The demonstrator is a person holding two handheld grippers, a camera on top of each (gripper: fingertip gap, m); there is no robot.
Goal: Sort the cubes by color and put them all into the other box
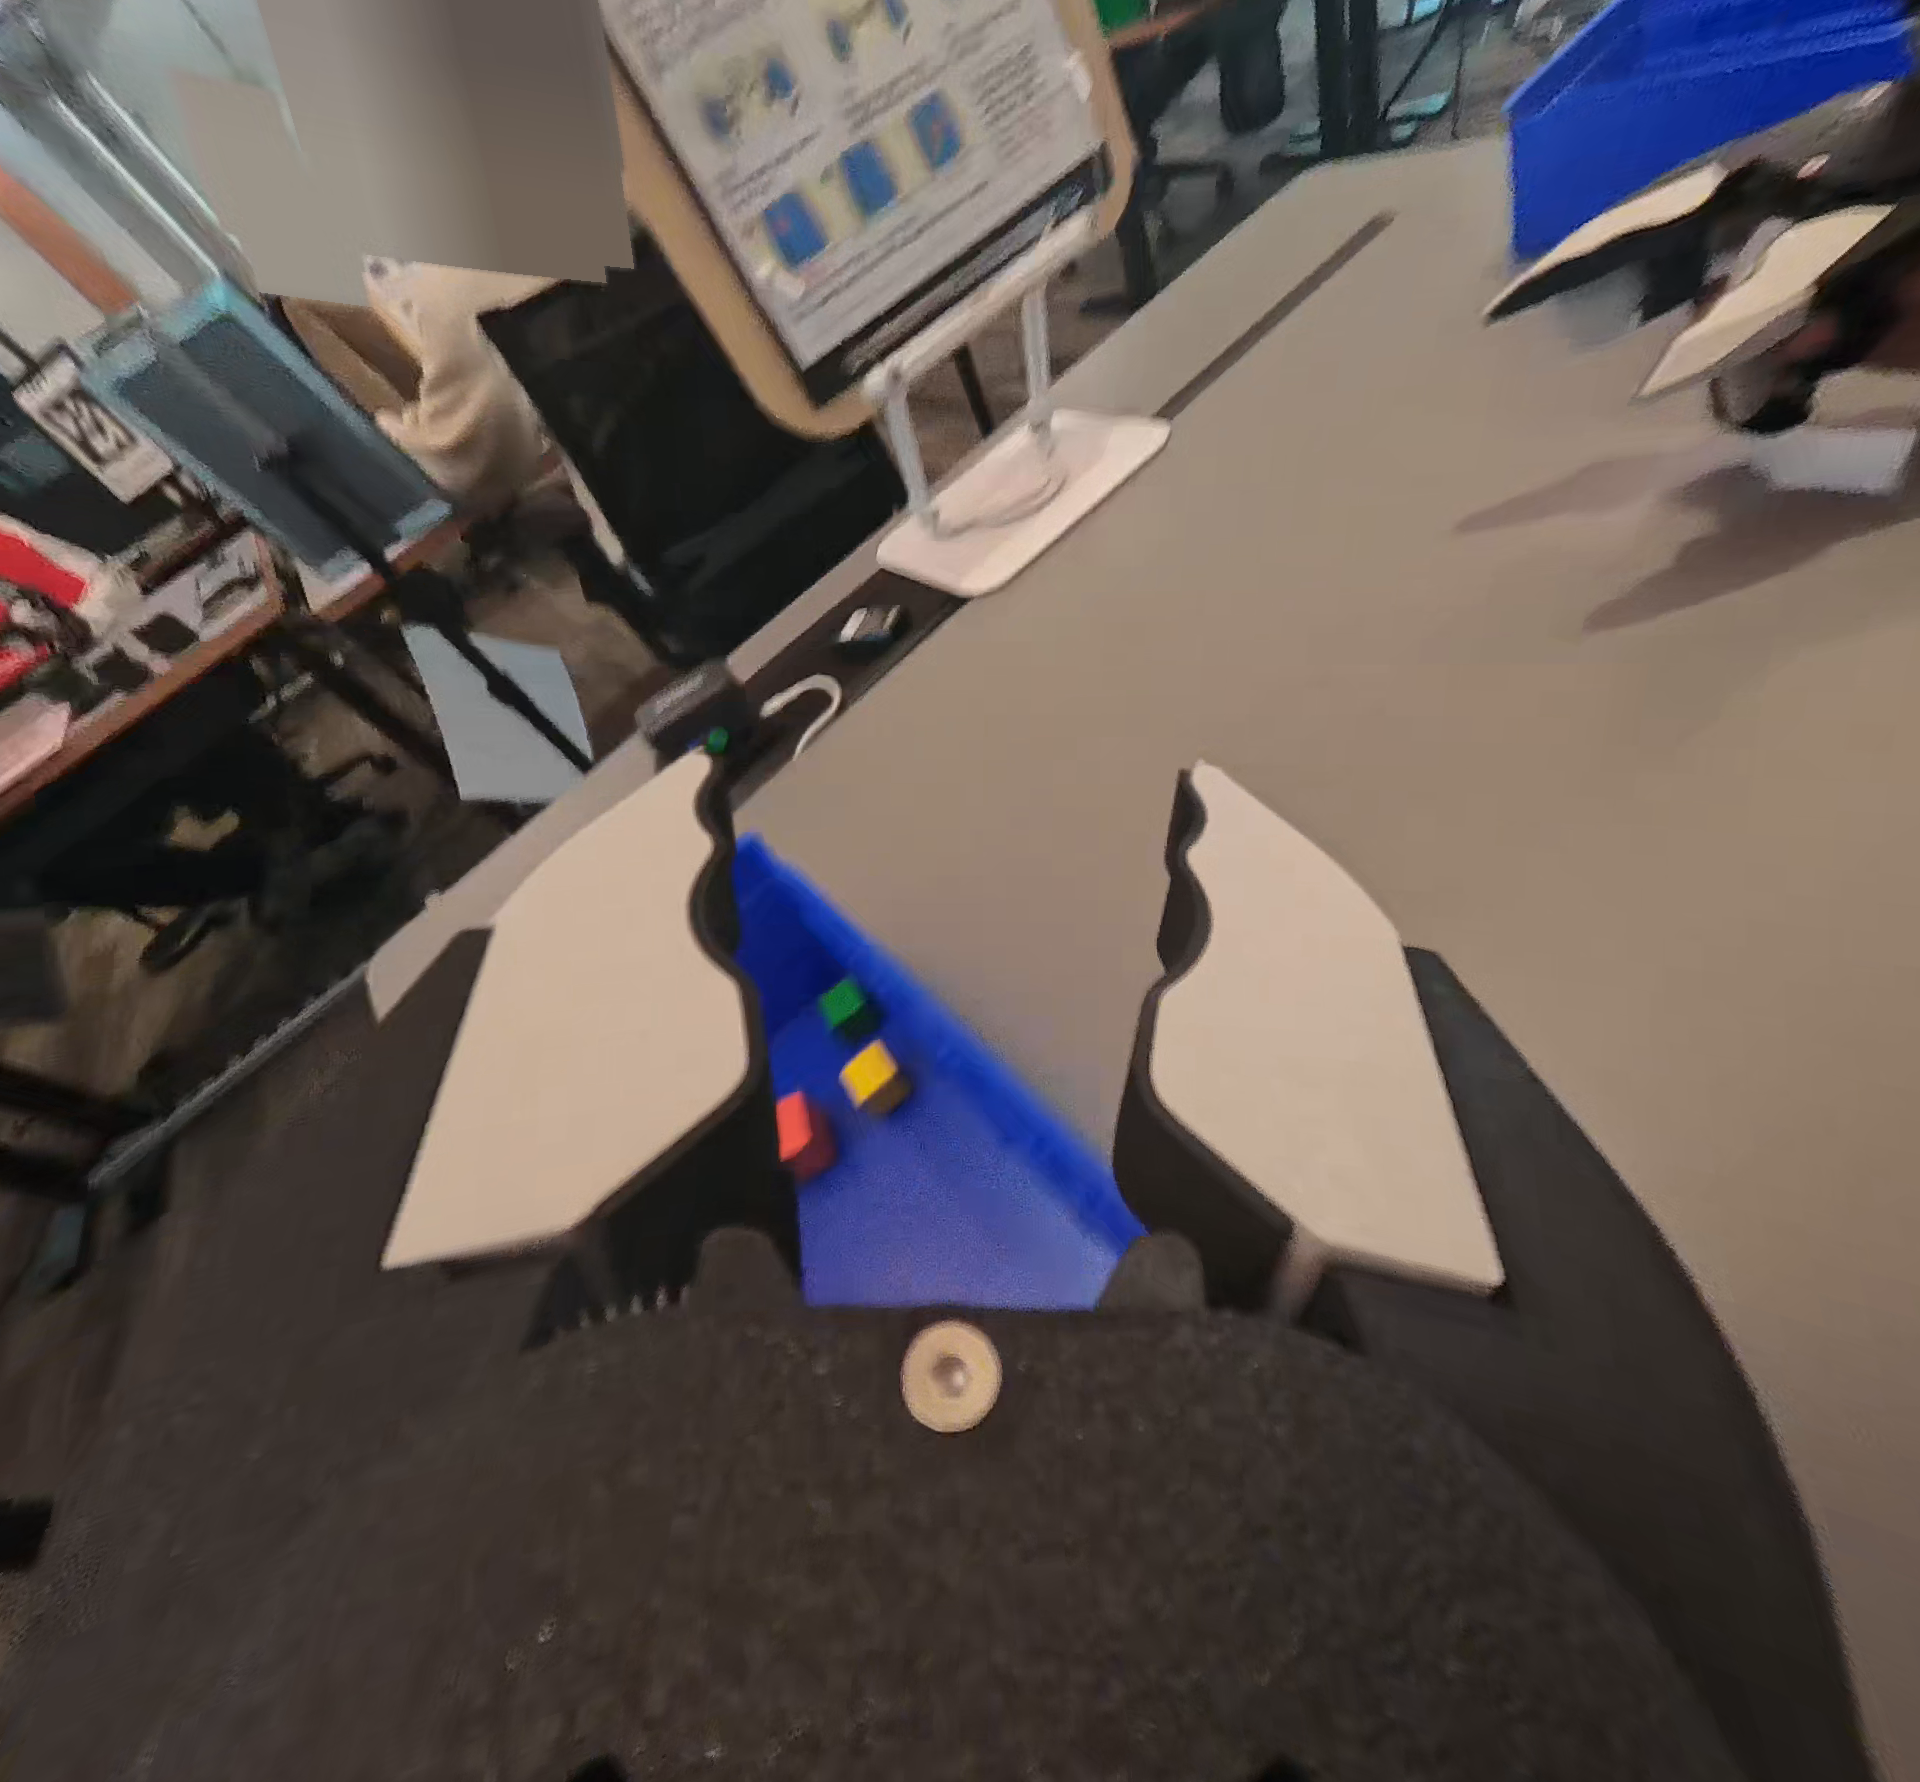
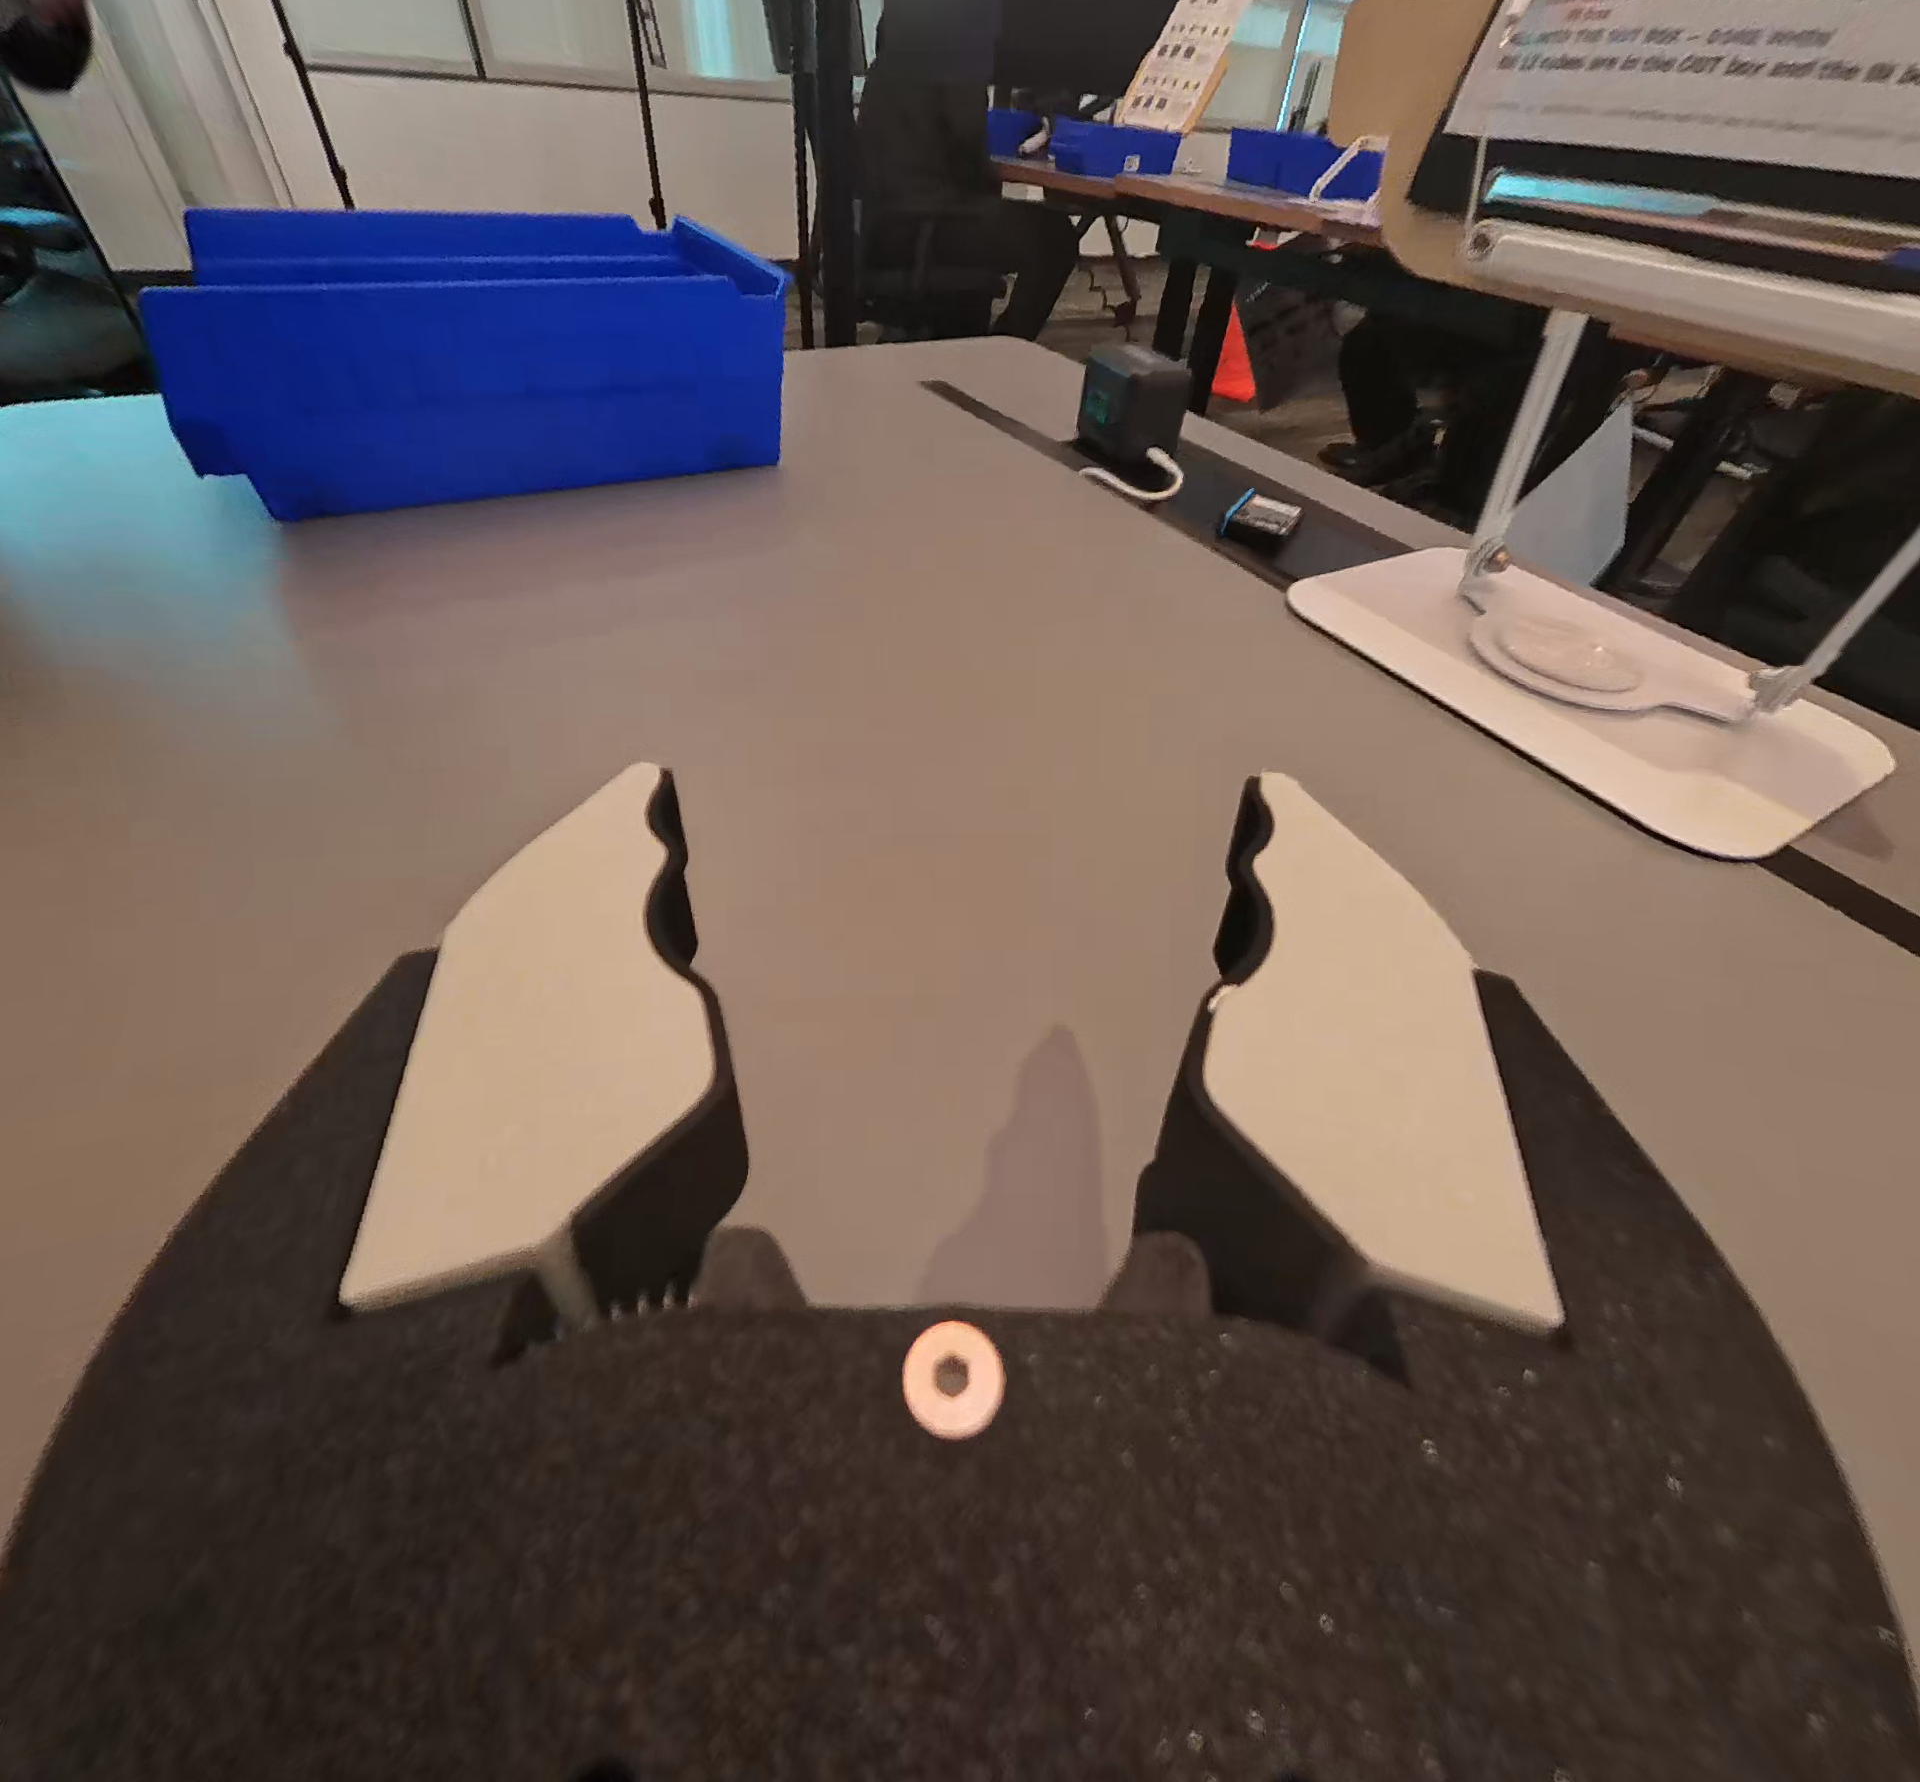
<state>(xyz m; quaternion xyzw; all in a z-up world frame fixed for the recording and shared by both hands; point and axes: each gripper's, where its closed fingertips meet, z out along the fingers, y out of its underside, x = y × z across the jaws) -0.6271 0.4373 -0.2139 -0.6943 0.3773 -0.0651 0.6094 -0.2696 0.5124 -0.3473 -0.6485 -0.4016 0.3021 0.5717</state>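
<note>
In the left wrist view my left gripper [image 1: 945, 787] is open and empty, held above a blue box [image 1: 966, 1202] at the table's near left. Inside it lie a green cube [image 1: 844, 1008], a yellow cube [image 1: 871, 1076] and a red cube [image 1: 800, 1132], partly hidden by the left finger. My right gripper [image 1: 1579, 350] shows far right, open, near a second blue box [image 1: 1683, 70]. In the right wrist view my right gripper [image 2: 956, 787] is open and empty over bare table, with that second blue box [image 2: 468, 382] at the far left; its inside is hidden.
A white stand base [image 2: 1579, 704] holding an instruction board [image 1: 862, 111] sits along a black channel [image 2: 1278, 527] with a small black device [image 2: 1132, 402] and white cable. The grey table [image 2: 883, 652] spreads between the boxes. Other tables and a seated person are behind.
</note>
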